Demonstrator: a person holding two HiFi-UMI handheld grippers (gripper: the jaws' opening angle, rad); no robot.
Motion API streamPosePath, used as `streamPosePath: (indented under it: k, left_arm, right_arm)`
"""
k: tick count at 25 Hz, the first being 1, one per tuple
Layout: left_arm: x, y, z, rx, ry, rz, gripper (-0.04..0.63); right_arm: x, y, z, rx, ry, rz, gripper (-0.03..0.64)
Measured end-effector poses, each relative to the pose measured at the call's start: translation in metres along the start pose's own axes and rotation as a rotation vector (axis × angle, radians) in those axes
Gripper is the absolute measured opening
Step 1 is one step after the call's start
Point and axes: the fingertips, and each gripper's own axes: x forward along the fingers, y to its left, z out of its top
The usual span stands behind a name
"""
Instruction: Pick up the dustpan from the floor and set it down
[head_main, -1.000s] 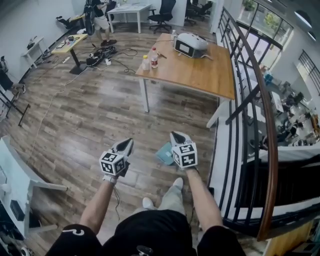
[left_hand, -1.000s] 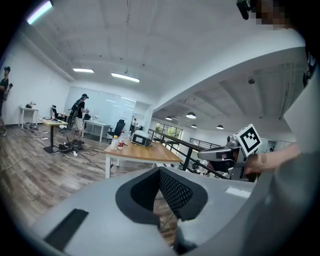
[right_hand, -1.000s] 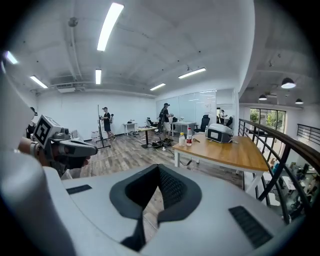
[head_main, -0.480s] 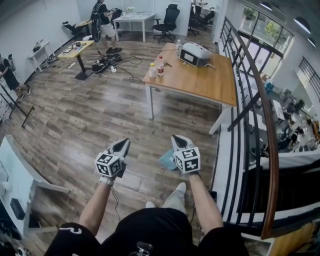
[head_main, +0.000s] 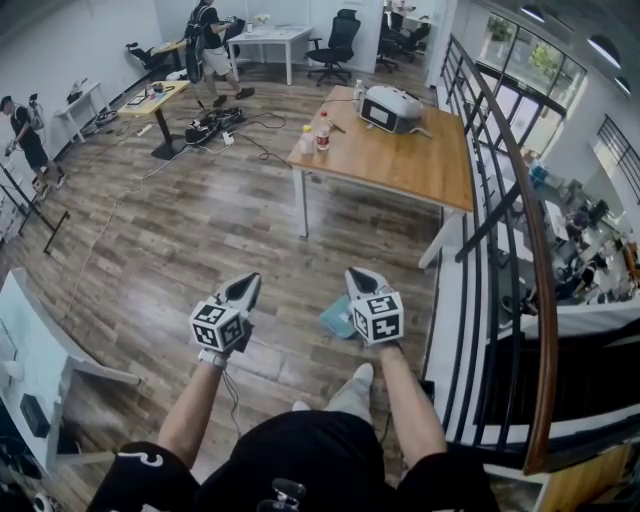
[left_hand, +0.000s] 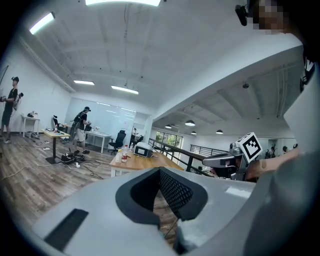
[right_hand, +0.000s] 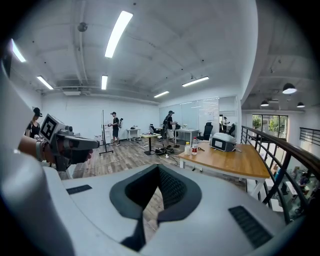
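The teal dustpan lies flat on the wooden floor, partly hidden behind my right gripper. That gripper is held up in the air above it, jaws shut and empty. My left gripper hovers at the same height a little to the left, also shut with nothing in it. In the left gripper view the left gripper's pads meet at the tip, and the right gripper shows level at the right. In the right gripper view my right gripper is shut, and the dustpan is hidden.
A wooden table with bottles and a white device stands ahead. A black railing runs along the right. A white desk is at the near left, with cables and people far back.
Both grippers have risen a little and then held still. The dustpan has stayed on the floor. People at the back have walked on.
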Motion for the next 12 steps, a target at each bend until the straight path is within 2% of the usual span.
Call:
streamPosePath:
  k: [12]
  left_arm:
    - [-0.0007, -0.0037, 0.0018, 0.005, 0.001, -0.004, -0.002]
  right_arm:
    - [0.0012, 0.0021, 0.0006, -0.005, 0.000, 0.006, -0.005]
